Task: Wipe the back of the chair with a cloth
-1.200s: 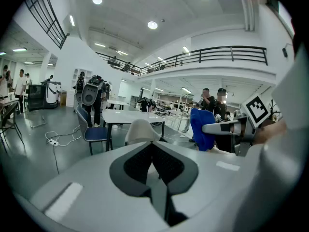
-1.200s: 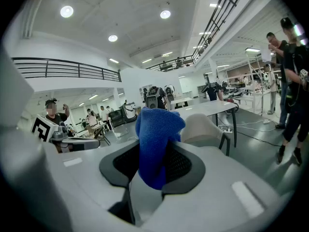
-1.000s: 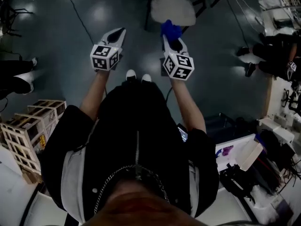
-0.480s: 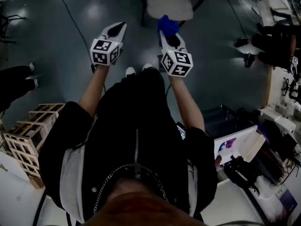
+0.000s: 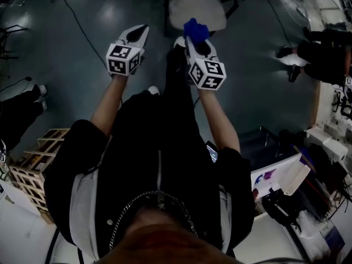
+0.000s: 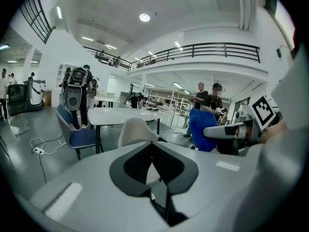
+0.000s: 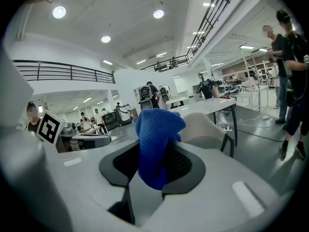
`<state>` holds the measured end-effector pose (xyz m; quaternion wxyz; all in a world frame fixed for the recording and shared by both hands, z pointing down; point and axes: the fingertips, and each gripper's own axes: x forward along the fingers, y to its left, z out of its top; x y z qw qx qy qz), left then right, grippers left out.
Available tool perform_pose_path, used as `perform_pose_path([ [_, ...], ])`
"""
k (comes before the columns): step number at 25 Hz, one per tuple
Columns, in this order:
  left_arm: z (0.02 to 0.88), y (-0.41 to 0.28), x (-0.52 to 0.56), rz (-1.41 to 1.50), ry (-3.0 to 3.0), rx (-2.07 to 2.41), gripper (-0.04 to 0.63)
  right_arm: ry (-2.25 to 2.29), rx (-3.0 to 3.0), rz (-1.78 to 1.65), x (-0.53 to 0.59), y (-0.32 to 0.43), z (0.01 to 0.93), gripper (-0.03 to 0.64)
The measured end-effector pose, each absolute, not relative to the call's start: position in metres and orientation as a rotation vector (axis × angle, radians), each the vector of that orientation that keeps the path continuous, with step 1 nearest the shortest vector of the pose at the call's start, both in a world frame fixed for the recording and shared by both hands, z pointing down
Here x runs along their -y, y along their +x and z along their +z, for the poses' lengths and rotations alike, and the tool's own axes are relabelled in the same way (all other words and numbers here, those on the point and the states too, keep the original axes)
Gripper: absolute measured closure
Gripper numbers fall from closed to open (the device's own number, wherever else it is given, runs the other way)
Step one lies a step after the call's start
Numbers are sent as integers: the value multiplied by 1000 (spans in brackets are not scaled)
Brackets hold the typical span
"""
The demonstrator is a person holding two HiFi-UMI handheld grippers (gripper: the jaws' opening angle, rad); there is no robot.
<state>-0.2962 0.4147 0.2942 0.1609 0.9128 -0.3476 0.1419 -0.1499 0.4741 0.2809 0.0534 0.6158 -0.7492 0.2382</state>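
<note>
Here the right gripper (image 5: 195, 42) pinches a fold of the blue cloth (image 5: 196, 28) just short of the white chair (image 5: 196, 9). The left gripper (image 5: 137, 36) is pressed together, empty. Rubbing against the chair's back could tug the cloth free.

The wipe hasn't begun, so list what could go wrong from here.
1. The right gripper pinches the blue cloth by one bunched fold; rubbing could pull it loose.
2. The cream plastic chair stands free on smooth floor, and the left gripper, shut and empty, is not steadying it; it might slide when pushed.
3. A black cable trails across the floor to the person's left; a sideways step could catch it.
</note>
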Motion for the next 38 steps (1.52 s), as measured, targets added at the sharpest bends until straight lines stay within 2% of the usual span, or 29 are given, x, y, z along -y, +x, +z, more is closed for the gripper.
perform_pose_path([
  [15, 304, -181, -181, 429, 2542, 1038, 586, 1770, 2276, 772, -217, -32, 306, 486],
  [23, 315, -138, -77, 404, 2512, 1111, 586, 1640, 2285, 680, -103, -4, 327, 486],
  [38, 352, -128, 8, 481, 2487, 1053, 586, 1714, 2217, 764, -27, -3, 354, 486],
])
